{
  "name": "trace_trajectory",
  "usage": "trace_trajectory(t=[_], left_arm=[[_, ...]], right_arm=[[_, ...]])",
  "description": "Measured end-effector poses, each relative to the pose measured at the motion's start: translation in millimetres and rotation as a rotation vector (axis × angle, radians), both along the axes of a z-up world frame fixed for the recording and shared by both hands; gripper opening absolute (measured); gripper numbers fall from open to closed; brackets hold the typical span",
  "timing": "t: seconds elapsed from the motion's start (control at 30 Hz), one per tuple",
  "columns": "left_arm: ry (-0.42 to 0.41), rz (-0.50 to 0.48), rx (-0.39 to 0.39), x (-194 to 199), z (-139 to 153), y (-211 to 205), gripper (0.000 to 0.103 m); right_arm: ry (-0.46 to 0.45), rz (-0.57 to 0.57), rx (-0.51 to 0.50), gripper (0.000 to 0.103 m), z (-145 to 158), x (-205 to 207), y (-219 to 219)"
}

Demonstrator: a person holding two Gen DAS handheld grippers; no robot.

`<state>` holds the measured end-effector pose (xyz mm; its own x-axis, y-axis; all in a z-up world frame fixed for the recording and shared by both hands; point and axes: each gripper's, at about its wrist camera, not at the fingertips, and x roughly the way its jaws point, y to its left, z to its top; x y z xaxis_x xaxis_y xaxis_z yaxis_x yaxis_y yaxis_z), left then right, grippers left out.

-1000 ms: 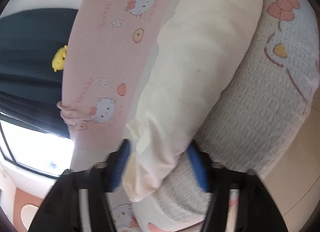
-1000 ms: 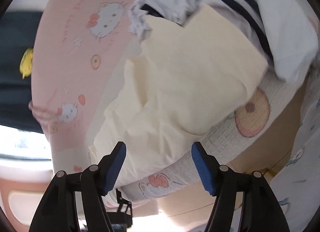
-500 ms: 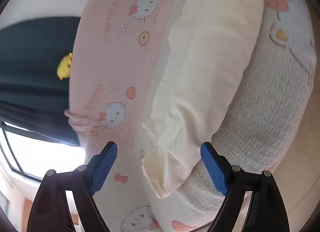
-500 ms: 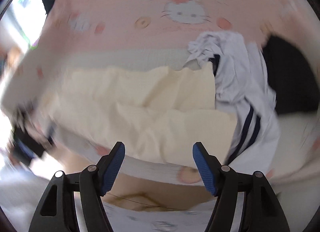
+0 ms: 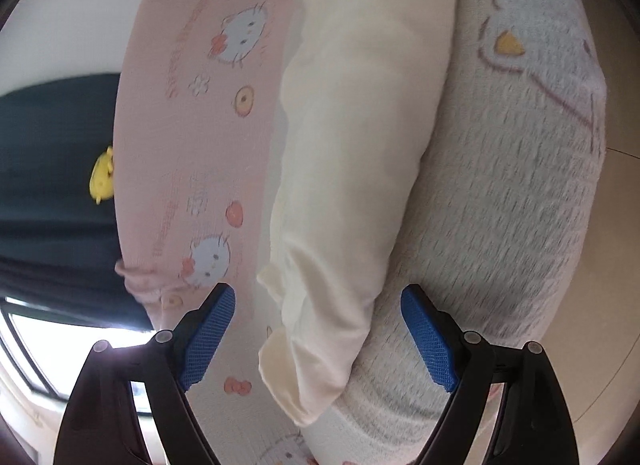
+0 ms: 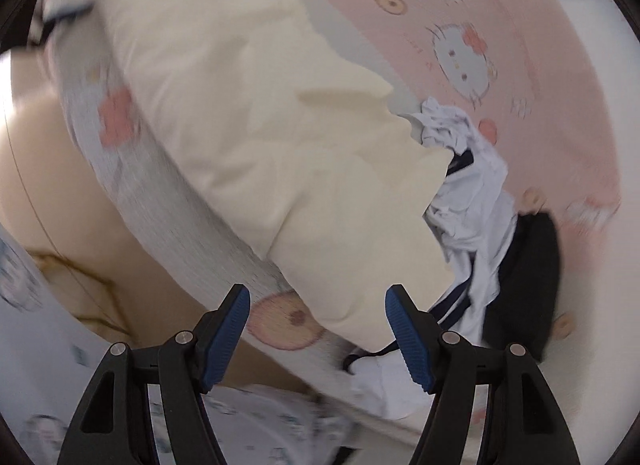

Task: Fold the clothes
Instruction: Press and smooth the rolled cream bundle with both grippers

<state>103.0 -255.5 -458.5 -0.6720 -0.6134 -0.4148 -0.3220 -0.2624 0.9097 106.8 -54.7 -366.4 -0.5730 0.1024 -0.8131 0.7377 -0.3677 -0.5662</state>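
Observation:
A folded cream garment (image 5: 360, 153) lies lengthwise on the bed, between a pink cat-print sheet (image 5: 180, 145) and a grey-white knitted blanket (image 5: 500, 205). My left gripper (image 5: 318, 339) is open. The garment's near end lies loose between the blue pads (image 5: 212, 337), which do not press it. In the right wrist view the same cream garment (image 6: 260, 125) fills the middle. My right gripper (image 6: 318, 339) is open just below its near corner, holding nothing. A crumpled white garment with navy stripes (image 6: 472, 201) and a black garment (image 6: 524, 277) lie at its right.
A dark curtain (image 5: 48, 185) with a small yellow toy (image 5: 102, 179) hangs beyond the bed on the left, above a bright window (image 5: 60, 345). Beige floor (image 6: 60, 185) shows beside the bed, with printed fabric (image 6: 240, 417) near the right gripper.
The left jaws stand wider than a second ago and the cream cloth now lies loose between them. The right gripper has rolled strongly, so the striped pile now sits on the view's right.

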Motion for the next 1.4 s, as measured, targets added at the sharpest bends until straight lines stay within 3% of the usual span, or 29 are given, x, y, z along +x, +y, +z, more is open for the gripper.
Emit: trace_trajectory(t=[0.17,0.37,0.43,0.5,0.8,0.93,1.07,1.23,1.4], left_arm=[[0.005,-0.041,0.021,-13,-2,9,0.085],[-0.001,-0.091,0.035,-29,-1,17,0.085],[0.000,-0.106,0.041,-31,0,16,0.088],[0.020,-0.100,0.036,-34,2,11,0.100],[0.079,-0.123,-0.111,-10,-6,-19,0.103],[0.060,-0.081,-0.080,-19,-3,-22,0.103],[0.076,-0.064,-0.074,-36,0,-11,0.103],[0.085,-0.101,-0.085,-27,-2,-14,0.103],[0.088,-0.160,-0.177,-2,-7,-34,0.103]], right_arm=[[0.157,0.104,0.166,0.070,-26,7,-5],[0.177,0.143,0.192,0.070,-43,-1,-12],[0.191,0.157,0.192,0.070,-47,-1,-15],[0.236,0.184,0.206,0.070,-51,0,-19],[0.378,0.234,0.324,0.070,-72,7,10],[0.361,0.201,0.278,0.070,-66,1,8],[0.376,0.247,0.202,0.070,-63,0,-22],[0.477,0.362,0.273,0.070,-78,4,-44],[0.476,0.326,0.276,0.070,-79,2,-29]])
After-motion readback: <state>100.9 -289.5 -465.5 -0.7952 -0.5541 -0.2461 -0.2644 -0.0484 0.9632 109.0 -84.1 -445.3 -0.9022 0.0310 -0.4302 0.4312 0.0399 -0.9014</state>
